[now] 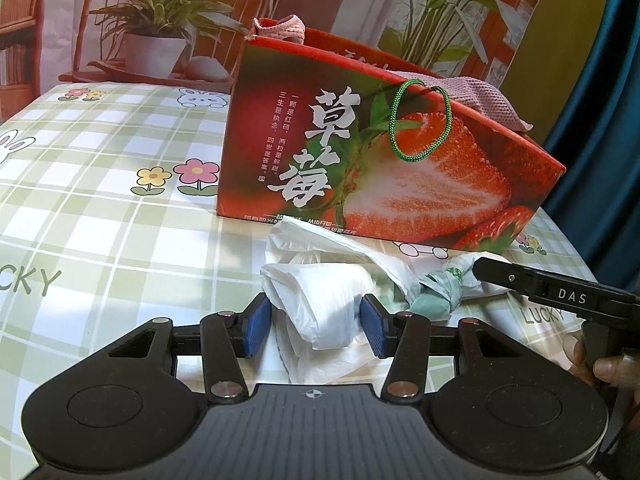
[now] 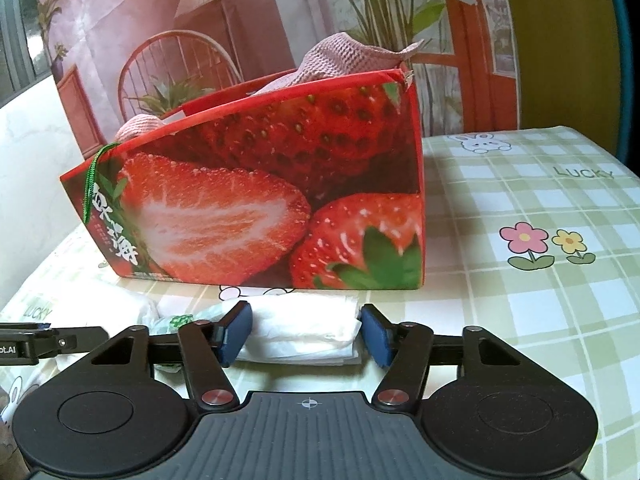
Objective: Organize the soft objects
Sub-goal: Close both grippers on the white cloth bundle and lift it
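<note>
**Both tools straddling the white bag, box just behind**

Left tool [image 1: 316,326]: blue pads spread wide, one each side of the crumpled white plastic bag [image 1: 320,304]. Pads look just at the bag's flanks, maybe brushing; not squeezing, nothing held. Bag sits lower centre of the left wrist view, directly ahead of the tool, between the pads.

Right tool [image 2: 306,334]: also wide open, pads either side of the folded white end of the same bag [image 2: 304,330] at lower centre of the right wrist view. No grip yet, as far as can be seen.

Key relation: the bag's long axis runs roughly left-right across both frames, parallel to the near wall of the red strawberry-print cardboard box [image 1: 384,160], which stands just behind it. A knotted green-printed section [image 1: 436,288] lies mid-length, between the two tools. Each tool is on its own end, so neither is clearly nearer. Judgement: closing both, then lifting up and over the near wall is what the next move calls for; loose plastic may slip or snag the rim.

Box already holds pink waffle-weave cloth [image 2: 340,56], poking above the rim. Green cord loop [image 1: 420,120] hangs on the front.

Bench: green-white check cloth w/ flowers and bunnies [image 1: 100,184]. Backdrop: printed scene of plants and chairs.
</note>
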Demonstrator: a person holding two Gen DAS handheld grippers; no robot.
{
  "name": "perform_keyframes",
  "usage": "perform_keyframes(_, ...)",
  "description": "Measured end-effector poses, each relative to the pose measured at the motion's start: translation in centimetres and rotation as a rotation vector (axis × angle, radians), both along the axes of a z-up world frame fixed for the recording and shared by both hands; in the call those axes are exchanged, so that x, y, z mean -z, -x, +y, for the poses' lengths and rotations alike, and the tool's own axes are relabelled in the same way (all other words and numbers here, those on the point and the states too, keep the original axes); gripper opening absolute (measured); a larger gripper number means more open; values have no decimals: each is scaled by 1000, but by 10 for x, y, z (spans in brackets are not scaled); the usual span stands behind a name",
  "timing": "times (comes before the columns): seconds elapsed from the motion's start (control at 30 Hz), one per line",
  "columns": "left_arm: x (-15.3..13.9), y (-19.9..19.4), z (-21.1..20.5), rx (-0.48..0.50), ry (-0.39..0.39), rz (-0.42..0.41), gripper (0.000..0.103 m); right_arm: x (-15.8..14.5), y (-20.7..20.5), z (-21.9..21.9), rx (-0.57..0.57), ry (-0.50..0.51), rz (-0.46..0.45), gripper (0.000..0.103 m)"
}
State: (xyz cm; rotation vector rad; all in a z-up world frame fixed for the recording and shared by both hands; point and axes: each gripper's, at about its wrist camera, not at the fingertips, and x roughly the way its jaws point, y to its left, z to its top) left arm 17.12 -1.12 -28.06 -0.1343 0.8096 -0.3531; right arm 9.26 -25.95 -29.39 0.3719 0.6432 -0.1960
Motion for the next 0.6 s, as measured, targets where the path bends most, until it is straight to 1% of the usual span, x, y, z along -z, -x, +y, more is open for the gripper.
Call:
perform_keyframes(0.1,0,0,0,1,1,-1,52,0,0,-1,-1,-6,-5,50)
perform_keyframes(0.23,0,0,0,-1,3,1,51,0,1,-2,4,-9,-9,42)
perform_keyframes(0.27,0,-1,1,-5,7,3,47,0,1,-2,3,-11,-10,41)
perform_keyframes(0.3,0,-1,3,-5,19,9,46,0,2,-2,1,-14,-12,41)
perform_keyframes(0.33,0,-1,4,-7,29,14,43,0,2,-2,-1,-15,-13,40)
perform_keyframes(0.47,-5,3,2,15,34,-2,32,-3,6,-1,7,-17,-33,32)
perform_keyframes(0.6,-17,8,-1,44,21,-55,28,-11,16,1,21,-19,-71,30)
